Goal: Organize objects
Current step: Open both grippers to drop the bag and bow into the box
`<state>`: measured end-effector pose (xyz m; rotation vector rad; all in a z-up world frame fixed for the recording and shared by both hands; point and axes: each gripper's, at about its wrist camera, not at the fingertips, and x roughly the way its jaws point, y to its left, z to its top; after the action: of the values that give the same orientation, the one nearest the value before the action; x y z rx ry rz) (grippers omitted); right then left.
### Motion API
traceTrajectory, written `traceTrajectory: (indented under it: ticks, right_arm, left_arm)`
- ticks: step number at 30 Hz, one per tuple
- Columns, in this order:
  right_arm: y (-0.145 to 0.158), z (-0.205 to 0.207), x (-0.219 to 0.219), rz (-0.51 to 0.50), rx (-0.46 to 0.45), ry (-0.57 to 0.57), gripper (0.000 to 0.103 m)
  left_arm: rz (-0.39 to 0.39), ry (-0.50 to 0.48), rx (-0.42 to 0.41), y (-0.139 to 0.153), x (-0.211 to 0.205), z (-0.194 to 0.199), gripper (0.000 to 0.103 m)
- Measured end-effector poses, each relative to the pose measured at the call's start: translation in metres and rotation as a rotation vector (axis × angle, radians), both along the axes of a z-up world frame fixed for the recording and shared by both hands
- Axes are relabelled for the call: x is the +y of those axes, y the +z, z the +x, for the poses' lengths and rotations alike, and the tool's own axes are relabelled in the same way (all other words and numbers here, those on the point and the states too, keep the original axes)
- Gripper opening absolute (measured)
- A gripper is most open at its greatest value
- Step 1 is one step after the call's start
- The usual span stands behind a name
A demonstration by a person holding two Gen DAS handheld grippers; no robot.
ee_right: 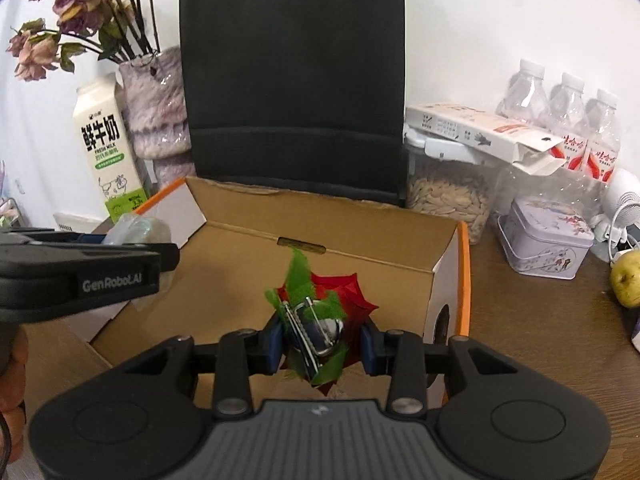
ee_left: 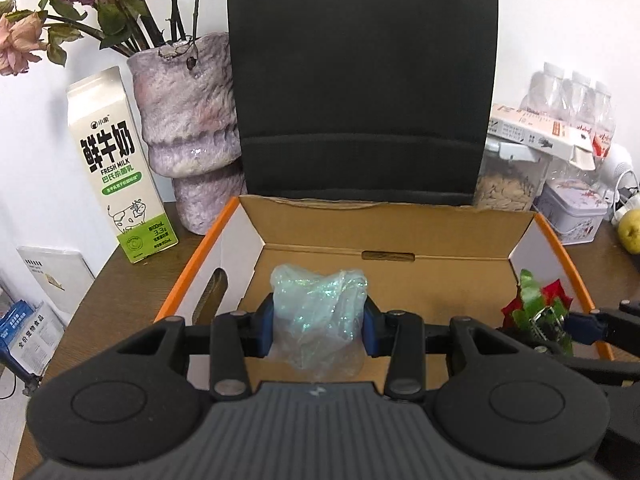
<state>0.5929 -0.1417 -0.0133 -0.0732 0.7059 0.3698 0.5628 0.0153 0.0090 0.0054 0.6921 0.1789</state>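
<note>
Open cardboard box (ee_left: 384,236) on desk (ee_left: 132,280), lid raised against wall, floor bare wherever visible; nothing seen deposited yet. Around box, largest first: vase (ee_left: 188,128) of dried flowers and milk carton (ee_left: 120,160) at left; seed jar (ee_right: 448,196), water bottles (ee_right: 568,116), tin (ee_right: 544,240) and pear (ee_right: 626,278) at right, all untouched. Left gripper (ee_left: 319,318) held above box interior, left of centre, jaws pinching crumpled clear bag (ee_left: 320,312), film bulging above and below pads. Right gripper (ee_right: 320,340) held over right half of box, jaws closed on red flower clip (ee_right: 320,320), metal clasp facing up, green leaves sticking out between pads. Judged stage: both items carried to box, neither released; lowering and opening of jaws remaining, then likely collection of loose desk items. Contact between either item and box floor: cannot tell
</note>
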Motion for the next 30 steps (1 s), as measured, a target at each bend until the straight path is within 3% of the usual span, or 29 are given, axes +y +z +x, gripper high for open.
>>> traceTrajectory:
  ticks: [4,5,7,8,9,11,30]
  right_arm:
    - [0.000,-0.002,0.002,-0.014,-0.019,0.004,0.041]
    - [0.000,-0.004,0.003,-0.015,-0.028,0.007,0.046]
    - [0.001,-0.006,0.002,-0.003,-0.052,0.009,0.066]
    - [0.002,-0.008,0.002,0.007,-0.068,0.013,0.087]
    - [0.003,-0.010,0.001,0.015,-0.080,0.019,0.099]
    - [0.005,-0.011,0.000,0.024,-0.086,0.026,0.103]
    - [0.029,-0.047,0.002,-0.009,-0.146,0.048,0.103]
  left_arm:
    - [-0.020,0.006,-0.034,0.002,0.004,-0.002,0.047]
    - [-0.026,0.003,-0.051,0.003,0.005,-0.004,0.053]
    - [-0.042,0.002,-0.082,0.005,0.006,-0.006,0.081]
    - [-0.047,0.007,-0.105,0.007,0.008,-0.009,0.102]
    - [-0.044,0.017,-0.133,0.009,0.008,-0.011,0.103]
    - [-0.037,0.026,-0.161,0.011,0.008,-0.015,0.103]
    - [-0.049,0.019,-0.186,0.028,0.009,-0.052,0.103]
